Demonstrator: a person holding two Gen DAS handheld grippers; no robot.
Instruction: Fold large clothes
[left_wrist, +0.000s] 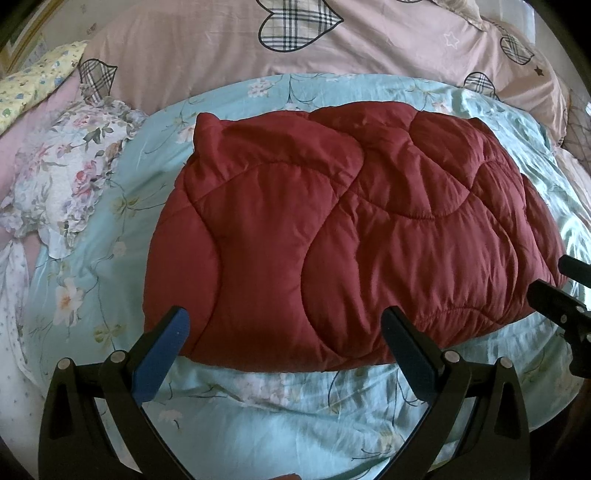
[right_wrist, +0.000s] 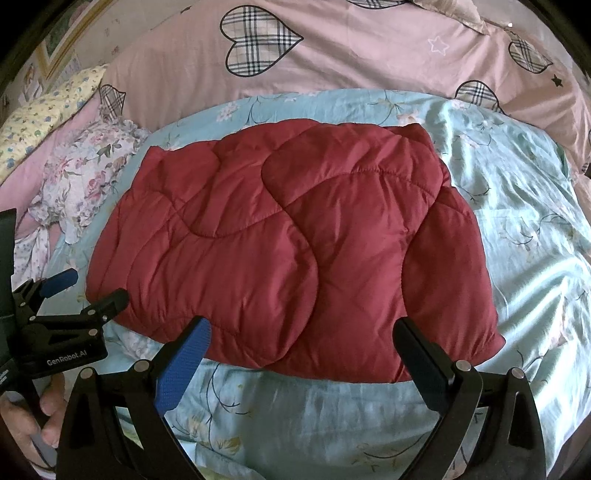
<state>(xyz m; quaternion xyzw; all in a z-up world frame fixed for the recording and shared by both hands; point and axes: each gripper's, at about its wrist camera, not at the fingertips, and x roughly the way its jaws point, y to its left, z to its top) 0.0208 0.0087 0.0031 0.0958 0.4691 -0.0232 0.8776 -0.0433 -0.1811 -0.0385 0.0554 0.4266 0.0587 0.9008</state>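
Observation:
A dark red quilted padded garment (left_wrist: 332, 236) lies folded into a thick bundle on the light blue floral bed sheet (left_wrist: 258, 413). It also shows in the right wrist view (right_wrist: 288, 251). My left gripper (left_wrist: 284, 325) is open and empty, its fingertips over the bundle's near edge. My right gripper (right_wrist: 301, 334) is open and empty, also over the near edge. The right gripper shows at the right edge of the left wrist view (left_wrist: 561, 295). The left gripper shows at the left of the right wrist view (right_wrist: 74, 291), held by a hand.
A pink duvet with plaid hearts (left_wrist: 295, 48) lies along the far side of the bed. A floral white pillow (left_wrist: 70, 173) and a yellow floral pillow (left_wrist: 37, 81) lie at the far left. The sheet (right_wrist: 535, 229) extends to the right of the garment.

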